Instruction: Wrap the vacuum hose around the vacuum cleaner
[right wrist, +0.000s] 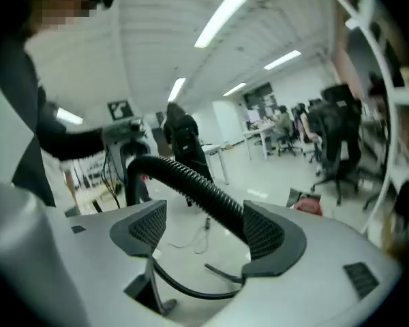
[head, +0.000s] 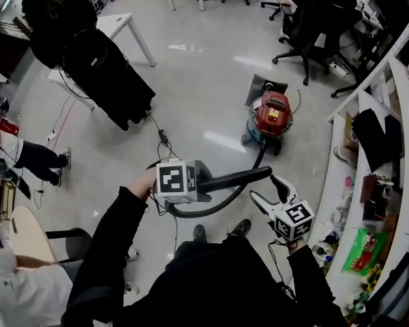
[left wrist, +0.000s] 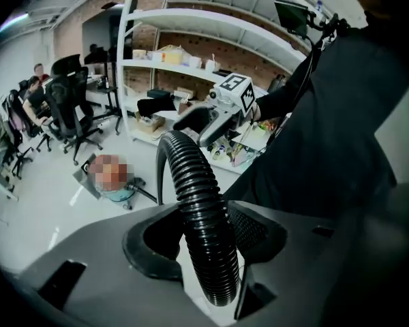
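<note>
- The person in black held the left gripper clenched on the black ribbed hose. In the left gripper view both pads pressed against the hose.
- From overhead, that gripper's marker cube covered its jaws, so the grip could not be seen in the head view.
- The right gripper was released, with its jaws spread wide. The hose passed between them and lay against one pad, with a clear gap to the other pad.
- Between the two grippers the hose ran nearly level. Its tip reached just past the right gripper's jaws, though in the right gripper view it was hidden behind a pad.
- From the left gripper the hose dropped into a low loop in front of the person's shoes, then rose toward the red vacuum cleaner.
- The vacuum cleaner stood on the pale floor, well apart from the person. None of the hose was wound around it.
- I could hardly make out where the hose joined the vacuum cleaner; it seemed to be low on the near side.
- Cluttered shelves ran along the right and were cut off by the edge of the view.
</note>
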Tool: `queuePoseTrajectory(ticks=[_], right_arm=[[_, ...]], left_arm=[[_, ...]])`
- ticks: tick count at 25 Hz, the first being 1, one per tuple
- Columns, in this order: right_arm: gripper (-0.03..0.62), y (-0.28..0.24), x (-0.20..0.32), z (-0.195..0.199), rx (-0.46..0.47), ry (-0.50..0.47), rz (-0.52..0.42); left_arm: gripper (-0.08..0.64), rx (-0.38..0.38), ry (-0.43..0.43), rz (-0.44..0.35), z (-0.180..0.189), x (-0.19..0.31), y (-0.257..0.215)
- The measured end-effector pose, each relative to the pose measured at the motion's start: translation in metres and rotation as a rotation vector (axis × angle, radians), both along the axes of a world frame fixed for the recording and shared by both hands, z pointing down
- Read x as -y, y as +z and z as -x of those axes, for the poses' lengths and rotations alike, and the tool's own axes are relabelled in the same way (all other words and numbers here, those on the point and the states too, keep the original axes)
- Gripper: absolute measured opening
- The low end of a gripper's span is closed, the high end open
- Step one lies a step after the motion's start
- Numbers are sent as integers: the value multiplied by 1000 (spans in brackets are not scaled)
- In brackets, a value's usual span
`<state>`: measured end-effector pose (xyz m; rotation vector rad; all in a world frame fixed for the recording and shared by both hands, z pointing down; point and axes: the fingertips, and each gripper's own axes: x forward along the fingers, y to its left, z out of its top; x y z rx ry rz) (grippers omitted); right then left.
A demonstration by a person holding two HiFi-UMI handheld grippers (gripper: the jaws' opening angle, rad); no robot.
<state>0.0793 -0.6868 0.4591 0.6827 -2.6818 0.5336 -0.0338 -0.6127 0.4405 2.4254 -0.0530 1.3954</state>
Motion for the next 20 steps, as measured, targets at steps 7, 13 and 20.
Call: queuePoseTrajectory(ticks=[7, 13, 20], right_arm=[[350, -19, 50, 32, -370, -258, -470], [104, -21, 82, 32, -505, -215, -650], [106, 0, 154, 0, -443, 13, -364]], left_arm=[[209, 254, 143, -48, -18, 45, -20], [209, 338, 206, -103, -55, 82, -34], [295, 35, -488, -769, -9, 179, -97]])
